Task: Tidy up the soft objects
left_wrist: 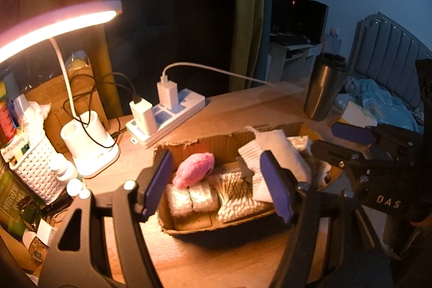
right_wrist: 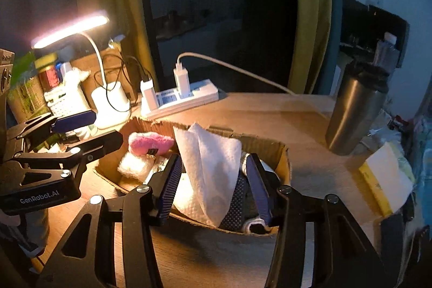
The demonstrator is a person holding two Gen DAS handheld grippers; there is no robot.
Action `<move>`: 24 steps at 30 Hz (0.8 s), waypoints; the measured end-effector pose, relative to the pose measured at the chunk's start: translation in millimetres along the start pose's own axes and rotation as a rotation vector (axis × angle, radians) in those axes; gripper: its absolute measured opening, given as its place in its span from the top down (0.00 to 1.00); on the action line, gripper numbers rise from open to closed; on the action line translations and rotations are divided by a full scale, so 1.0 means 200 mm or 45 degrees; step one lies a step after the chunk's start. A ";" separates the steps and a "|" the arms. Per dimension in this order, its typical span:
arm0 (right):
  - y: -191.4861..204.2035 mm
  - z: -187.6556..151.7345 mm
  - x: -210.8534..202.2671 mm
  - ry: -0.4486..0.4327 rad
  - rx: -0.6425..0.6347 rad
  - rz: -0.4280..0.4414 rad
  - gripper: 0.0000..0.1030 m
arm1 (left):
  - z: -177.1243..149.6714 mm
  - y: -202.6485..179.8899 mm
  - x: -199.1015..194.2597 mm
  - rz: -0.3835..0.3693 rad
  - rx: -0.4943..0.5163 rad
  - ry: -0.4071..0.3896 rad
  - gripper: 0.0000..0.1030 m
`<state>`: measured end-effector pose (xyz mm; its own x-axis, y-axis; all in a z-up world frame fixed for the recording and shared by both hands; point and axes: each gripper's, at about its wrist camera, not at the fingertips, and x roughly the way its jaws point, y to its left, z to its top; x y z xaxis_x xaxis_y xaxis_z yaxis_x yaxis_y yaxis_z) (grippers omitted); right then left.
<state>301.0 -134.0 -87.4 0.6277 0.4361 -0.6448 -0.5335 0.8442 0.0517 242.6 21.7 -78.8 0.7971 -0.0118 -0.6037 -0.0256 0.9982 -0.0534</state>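
Left gripper [left_wrist: 218, 185] hovers with fingers apart and empty above the cardboard box [left_wrist: 189, 146] on the surface. Inside, left to right: a pink plush [left_wrist: 193, 169], light and squashy, best pinched mid-body; cotton swabs [left_wrist: 235, 196]; a limp white paper towel [right_wrist: 213, 169]. Right gripper [right_wrist: 216, 185] straddles the towel, fingers parted, apparently not pressing.

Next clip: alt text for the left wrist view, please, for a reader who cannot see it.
The open left gripper hovers, holding nothing, over a cardboard box containing a pink plush, cotton swabs and a white cloth. A lit desk lamp, a power strip and a steel tumbler stand behind.
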 end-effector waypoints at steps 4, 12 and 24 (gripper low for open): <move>0.01 0.01 -0.08 -0.037 -0.005 -0.016 0.49 | 0.01 -0.01 -0.09 -0.004 0.001 -0.037 0.33; 0.03 0.02 -0.27 -0.117 -0.017 -0.043 0.49 | 0.03 -0.05 -0.26 -0.015 0.006 -0.118 0.33; 0.12 0.02 -0.56 -0.233 -0.049 -0.085 0.49 | 0.03 -0.09 -0.56 -0.029 0.005 -0.250 0.31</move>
<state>219.4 -162.1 -11.1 0.7530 0.4321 -0.4963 -0.5065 0.8621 -0.0178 158.1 5.8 -6.2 0.8999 -0.0236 -0.4355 -0.0038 0.9981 -0.0621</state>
